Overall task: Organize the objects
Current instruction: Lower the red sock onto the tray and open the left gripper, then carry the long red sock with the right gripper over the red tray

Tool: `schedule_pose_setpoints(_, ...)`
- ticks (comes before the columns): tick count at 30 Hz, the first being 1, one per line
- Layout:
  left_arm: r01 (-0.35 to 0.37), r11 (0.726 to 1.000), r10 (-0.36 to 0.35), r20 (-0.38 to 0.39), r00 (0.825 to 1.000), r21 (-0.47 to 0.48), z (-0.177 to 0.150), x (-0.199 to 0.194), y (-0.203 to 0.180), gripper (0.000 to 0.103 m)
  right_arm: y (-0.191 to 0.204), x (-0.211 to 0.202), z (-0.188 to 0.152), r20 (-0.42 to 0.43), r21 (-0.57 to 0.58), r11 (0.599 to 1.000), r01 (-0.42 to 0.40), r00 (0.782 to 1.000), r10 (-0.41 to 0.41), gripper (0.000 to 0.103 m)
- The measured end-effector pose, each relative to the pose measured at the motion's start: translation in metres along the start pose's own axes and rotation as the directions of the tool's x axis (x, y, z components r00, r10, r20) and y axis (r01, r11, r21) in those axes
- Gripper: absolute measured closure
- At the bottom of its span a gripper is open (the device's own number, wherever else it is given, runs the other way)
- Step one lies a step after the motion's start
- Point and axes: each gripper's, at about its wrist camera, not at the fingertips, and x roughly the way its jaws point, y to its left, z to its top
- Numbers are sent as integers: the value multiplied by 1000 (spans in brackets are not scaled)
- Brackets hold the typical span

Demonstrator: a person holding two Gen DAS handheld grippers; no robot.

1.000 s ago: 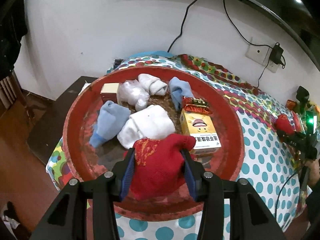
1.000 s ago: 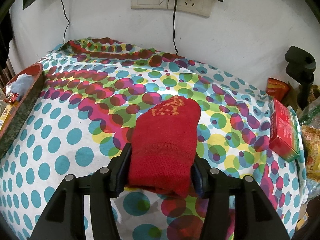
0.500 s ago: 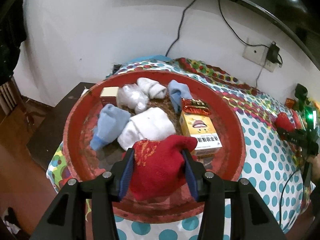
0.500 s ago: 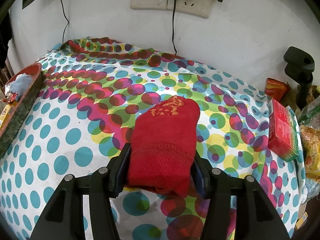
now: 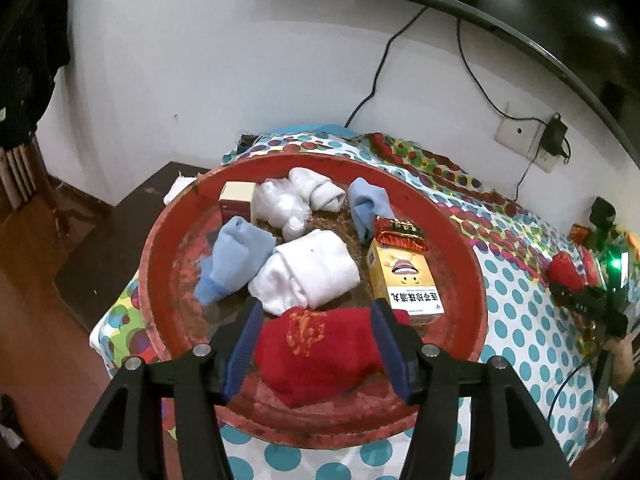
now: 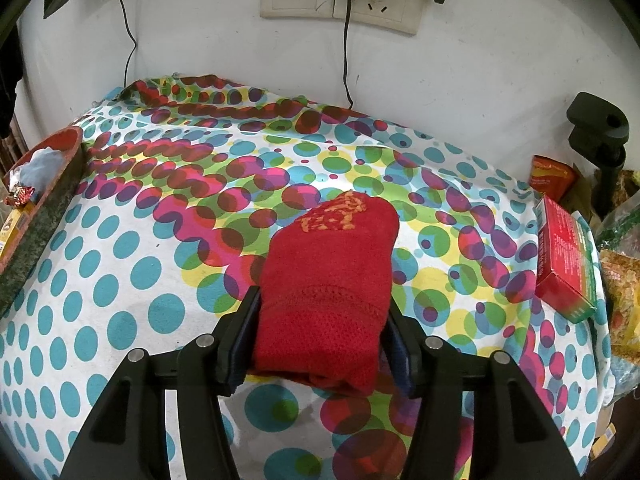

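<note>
- Left gripper [image 5: 316,340] jaws have just been opening: a second ago the blue pads squeezed the red sock [image 5: 320,354], now both pads stand off its sides, a gap visible on each side.
- That sock lies slumped on the near floor of the red tray [image 5: 478,292], between the spread fingers, gold embroidery facing up.
- Same tray holds a rolled white sock [image 5: 308,274], light-blue sock [image 5: 236,258] to its left, second blue sock [image 5: 366,208] and another white roll [image 5: 316,190] at the back, clear plastic bundle [image 5: 282,206], small red-and-cream box [image 5: 237,202], yellow box [image 5: 404,278] on the right with a red foil packet [image 5: 400,232] on its far end.
- Right gripper [image 6: 322,334] unchanged: narrow, clamped on a second folded red sock [image 6: 326,280], pads pressing both sides near the cuff.
- This sock's far end sits over the dotted tablecloth [image 6: 120,280]; cannot tell whether it touches.
- Red carton [image 6: 564,258] lies at the cloth's right edge; tray rim shows at far left of the right view.
</note>
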Motion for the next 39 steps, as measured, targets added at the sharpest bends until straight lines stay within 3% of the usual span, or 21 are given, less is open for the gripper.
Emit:
schedule_pose_setpoints(12, 20, 999, -20, 0, 1000, -30, 1, -1, 7, 45, -7, 1, 0, -24, 79, 997, -15, 1000, 17, 49)
schedule_pose_setpoints(15, 5, 1000, -5, 2, 1000, -25, 1, -2, 7, 45, -2, -2, 1, -30, 96, 995, -17, 999, 20, 63)
schedule_pose_setpoints(21, 13, 1000, -13, -10, 1000, -25, 1, -1, 6, 45, 4, -10, 3, -6, 126, 992, 2, 1000, -1, 72)
schedule_pose_setpoints(39, 32, 999, -32, -15, 999, -27, 0, -3, 4, 45, 39, -39, 16, 28, 61, 998, 14, 999, -16, 74)
